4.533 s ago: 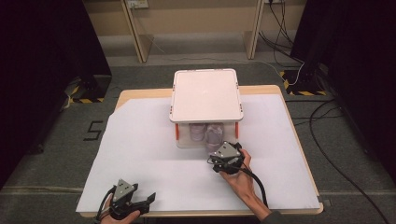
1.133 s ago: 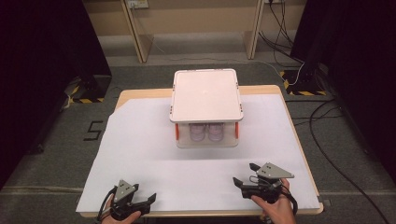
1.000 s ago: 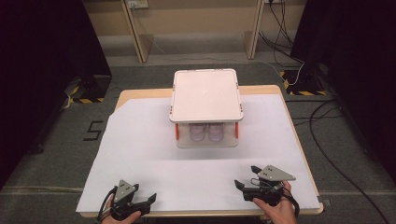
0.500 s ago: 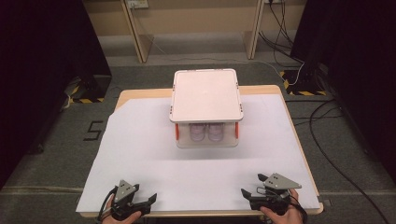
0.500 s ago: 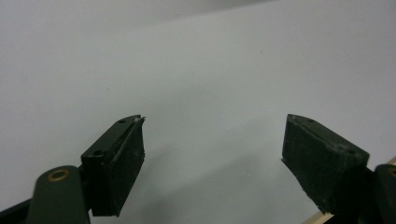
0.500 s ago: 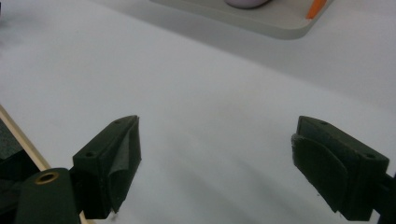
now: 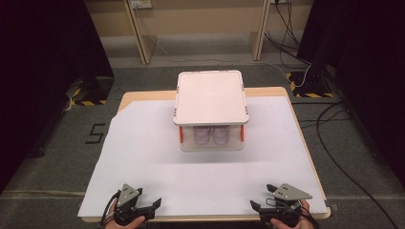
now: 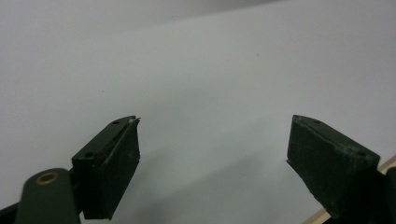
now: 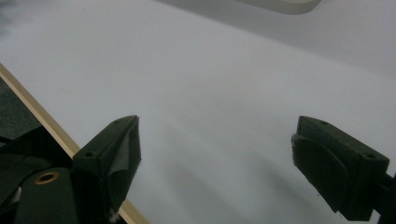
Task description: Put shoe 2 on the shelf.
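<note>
A clear plastic box [image 7: 210, 143] with a white lid [image 7: 211, 97] and orange side latches [image 7: 181, 134] stands at the middle of the table, lid on. Pale pink round containers [image 7: 210, 136] show through its front wall. My left gripper [image 7: 145, 209] rests at the table's front left edge, open, nothing between its jaws; in the left gripper view it [image 8: 215, 126] hangs over bare white paper. At the front right edge my right gripper [image 7: 262, 199] is open and empty too; in the right gripper view it [image 9: 217, 126] faces white paper, with the box's edge [image 9: 280, 4] far off.
A white paper sheet [image 7: 143, 143] covers most of the wooden table [image 7: 138, 95]. Wide bare paper lies between the box and both grippers. Cables [image 7: 334, 143] run over the grey floor to the right, and dark curtains stand on both sides.
My right gripper has drawn back from the box's front to the table's front right edge, drifting right and nearer in the last second. The left gripper has stayed put.
</note>
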The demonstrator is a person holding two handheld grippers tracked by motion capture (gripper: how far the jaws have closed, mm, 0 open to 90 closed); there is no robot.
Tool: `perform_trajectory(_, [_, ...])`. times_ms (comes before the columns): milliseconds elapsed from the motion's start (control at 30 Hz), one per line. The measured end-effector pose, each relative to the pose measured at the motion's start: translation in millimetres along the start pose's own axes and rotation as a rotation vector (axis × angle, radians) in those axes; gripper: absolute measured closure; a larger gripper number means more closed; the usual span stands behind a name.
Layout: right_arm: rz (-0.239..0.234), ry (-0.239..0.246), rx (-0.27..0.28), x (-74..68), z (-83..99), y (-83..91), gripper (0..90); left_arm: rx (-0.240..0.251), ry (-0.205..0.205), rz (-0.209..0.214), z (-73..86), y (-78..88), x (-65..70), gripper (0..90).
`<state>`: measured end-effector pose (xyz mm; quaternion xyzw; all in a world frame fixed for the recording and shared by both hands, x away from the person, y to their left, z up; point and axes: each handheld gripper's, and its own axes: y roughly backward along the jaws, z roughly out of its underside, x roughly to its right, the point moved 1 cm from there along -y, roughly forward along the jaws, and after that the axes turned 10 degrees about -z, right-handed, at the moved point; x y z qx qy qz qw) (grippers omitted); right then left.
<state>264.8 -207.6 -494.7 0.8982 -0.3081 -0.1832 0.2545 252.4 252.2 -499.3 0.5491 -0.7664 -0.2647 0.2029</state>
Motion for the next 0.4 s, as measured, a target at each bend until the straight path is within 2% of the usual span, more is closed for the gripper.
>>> perform_trajectory(400, [0.003,-0.011,-0.014,-1.0,3.2,1.7,16.2,0.003,-0.003,-0.002,-0.1,-0.8,0.5,15.2])
